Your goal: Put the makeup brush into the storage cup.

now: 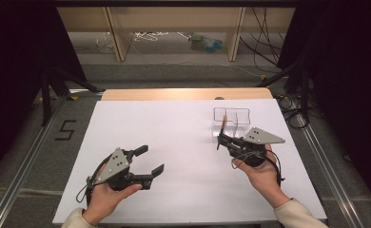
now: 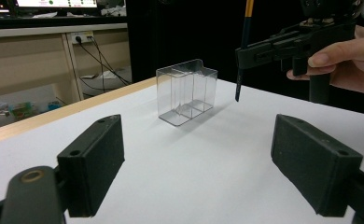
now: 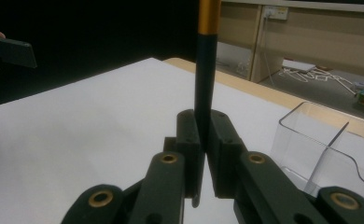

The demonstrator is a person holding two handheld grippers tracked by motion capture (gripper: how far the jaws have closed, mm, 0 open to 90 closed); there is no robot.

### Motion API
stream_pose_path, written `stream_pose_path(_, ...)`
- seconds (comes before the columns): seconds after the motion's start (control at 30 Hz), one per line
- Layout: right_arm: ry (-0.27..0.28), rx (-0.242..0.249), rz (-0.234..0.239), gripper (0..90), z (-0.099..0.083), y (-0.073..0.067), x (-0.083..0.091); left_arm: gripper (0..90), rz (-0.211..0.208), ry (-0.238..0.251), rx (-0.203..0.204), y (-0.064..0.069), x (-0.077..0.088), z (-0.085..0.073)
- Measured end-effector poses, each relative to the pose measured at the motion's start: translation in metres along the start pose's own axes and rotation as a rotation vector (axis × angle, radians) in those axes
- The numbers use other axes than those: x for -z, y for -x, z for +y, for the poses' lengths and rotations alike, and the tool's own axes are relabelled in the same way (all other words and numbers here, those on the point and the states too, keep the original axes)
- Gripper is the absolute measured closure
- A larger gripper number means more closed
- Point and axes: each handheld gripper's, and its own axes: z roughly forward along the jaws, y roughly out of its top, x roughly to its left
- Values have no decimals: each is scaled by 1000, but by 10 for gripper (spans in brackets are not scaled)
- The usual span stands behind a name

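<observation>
A slim black pen with an orange upper part (image 3: 203,84) stands upright in my right gripper (image 3: 203,154), whose jaws are shut on it. In the high view this right gripper (image 1: 220,140) hovers just in front of a clear divided plastic box (image 1: 231,109), with the pen (image 1: 224,124) rising beside the box's near-left corner. From the left gripper view, the pen (image 2: 243,51) points tip down above the table, to the right of the box (image 2: 185,91). My left gripper (image 1: 151,159) is open at the near left, with nothing between its jaws (image 2: 199,172).
A white sheet (image 1: 174,137) covers the table, and a strip of bare wood (image 1: 183,93) shows along the far edge. Wooden shelving and loose cables (image 1: 150,37) lie beyond. Metal rails (image 1: 26,156) run along the floor on both sides.
</observation>
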Motion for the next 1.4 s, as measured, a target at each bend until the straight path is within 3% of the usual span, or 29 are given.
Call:
stream_pose_path(0.4,2,3,-6,843,1,3,1,170,7,-1,15,1,0,0)
stream_pose_path(0.47,0,3,-7,843,1,3,1,170,-3,-1,-12,-1,0,0)
stream_pose_path(0.53,5,3,-6,843,1,4,1,170,2,0,2,0,0,0)
stream_pose_path(0.8,5,4,-22,843,2,5,3,170,2,0,2,0,0,0)
stream_pose_path(0.87,10,11,-29,843,2,7,3,170,-2,-1,-15,-1,0,0)
stream_pose_path(1.4,6,6,-36,843,3,9,5,170,2,0,-5,-1,0,0)
